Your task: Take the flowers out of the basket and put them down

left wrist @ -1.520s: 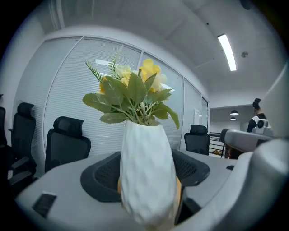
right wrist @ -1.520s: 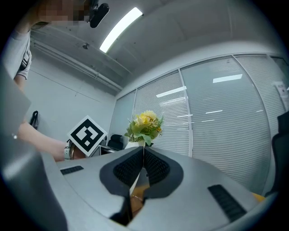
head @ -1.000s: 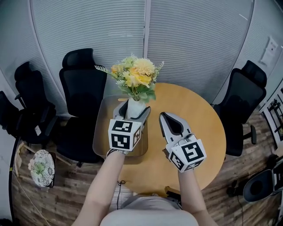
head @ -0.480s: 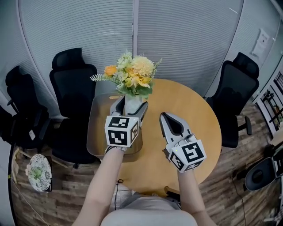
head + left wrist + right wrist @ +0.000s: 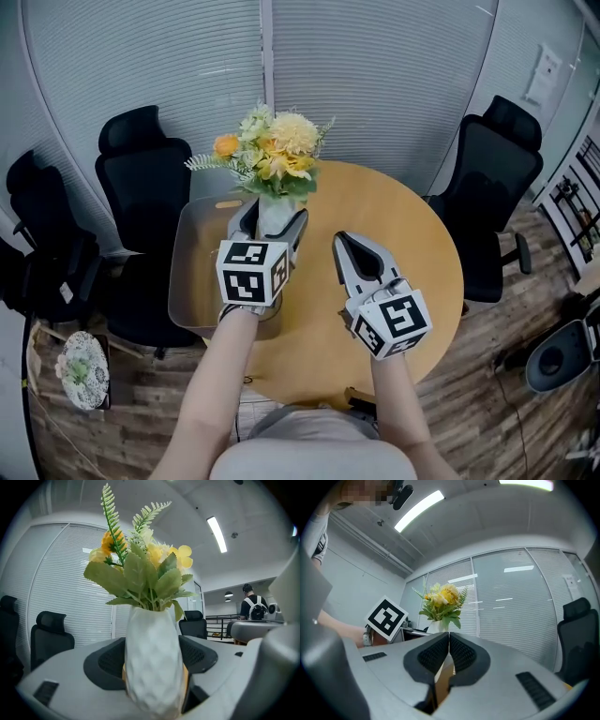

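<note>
Flowers (image 5: 269, 155): a yellow, orange and cream bunch with green leaves and fern sprigs, standing upright in a white vase (image 5: 271, 208); in the head view they are over the far right corner of the basket.
Vase: dimpled white surface, narrow at the neck; its base is hidden behind the jaws, so I cannot tell whether it is touching the basket.
Left hand-held gripper (image 5: 272, 218): closed on the vase, one dark ribbed pad pressed against each side of its body.
Basket (image 5: 192, 281): a pale, shallow bin with rounded corners, on the left part of the worktop and overhanging its edge.
Right hand-held gripper (image 5: 341, 242): jaws together with nothing between them, held above the middle of the worktop, just beside the left one but apart from the vase.
Worktop (image 5: 412, 244): round, light wood.
Surroundings: black office chairs (image 5: 141, 178) stand around the worktop, with white slatted blinds (image 5: 375, 84) behind.
</note>
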Motion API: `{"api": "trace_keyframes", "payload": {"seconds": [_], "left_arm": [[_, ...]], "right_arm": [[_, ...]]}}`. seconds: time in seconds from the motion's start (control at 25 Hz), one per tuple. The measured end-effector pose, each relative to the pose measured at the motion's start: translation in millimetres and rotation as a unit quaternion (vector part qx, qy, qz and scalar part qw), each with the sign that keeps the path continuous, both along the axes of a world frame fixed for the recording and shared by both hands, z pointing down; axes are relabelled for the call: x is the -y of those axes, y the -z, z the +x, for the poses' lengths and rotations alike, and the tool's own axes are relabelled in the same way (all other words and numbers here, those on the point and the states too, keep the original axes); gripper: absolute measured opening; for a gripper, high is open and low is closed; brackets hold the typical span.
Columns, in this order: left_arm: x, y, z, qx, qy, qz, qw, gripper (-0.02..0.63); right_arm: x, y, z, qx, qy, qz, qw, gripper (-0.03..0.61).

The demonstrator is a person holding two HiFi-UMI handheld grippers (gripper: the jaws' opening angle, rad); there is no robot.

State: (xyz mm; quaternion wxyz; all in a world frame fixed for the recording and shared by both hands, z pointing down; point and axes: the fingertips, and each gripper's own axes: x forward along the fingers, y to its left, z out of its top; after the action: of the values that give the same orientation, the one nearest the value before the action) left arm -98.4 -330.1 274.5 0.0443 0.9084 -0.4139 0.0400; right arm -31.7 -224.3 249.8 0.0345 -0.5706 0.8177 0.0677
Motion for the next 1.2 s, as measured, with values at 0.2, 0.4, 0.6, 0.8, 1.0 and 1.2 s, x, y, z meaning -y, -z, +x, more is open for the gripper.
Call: {"api": "trace_keyframes", "payload": {"seconds": [0.2,0.4,0.6,0.8,1.0,1.2], "left_arm": [[-7.1,-1.7,20.8,-0.002,0.011,-0.001,0.9999,0.353],[-14.3,3.2,50.5,-0.010,0.020,0.007,0.9997,0.353],[-23.7,4.3,79.2,-0.012,0.025,0.018,0.9995,0.353],[-27.7,1.4,106.3,-0.008,0.022,0.015,0.9996,0.353],[-28.5,-2.3,134.8,-0.006,0.022,0.019,0.9996,0.353],[-31.1,-9.1,159.7,-0.002,0.024,0.025,0.9994,0.353]], "right_arm": [[-9.1,-8.7,17.0,-0.008,0.012,-0.010,1.000,0.026],[-18.4,-5.8,51.0,-0.009,0.013,-0.007,1.000,0.026],[-26.8,-6.7,81.5,-0.014,0.017,-0.009,1.000,0.026],[-27.5,-7.3,101.6,-0.035,0.029,-0.010,0.999,0.026],[-28.0,-11.4,122.0,-0.046,0.042,-0.012,0.998,0.026],[-30.0,-18.3,149.7,-0.051,0.049,-0.015,0.997,0.026]]}}
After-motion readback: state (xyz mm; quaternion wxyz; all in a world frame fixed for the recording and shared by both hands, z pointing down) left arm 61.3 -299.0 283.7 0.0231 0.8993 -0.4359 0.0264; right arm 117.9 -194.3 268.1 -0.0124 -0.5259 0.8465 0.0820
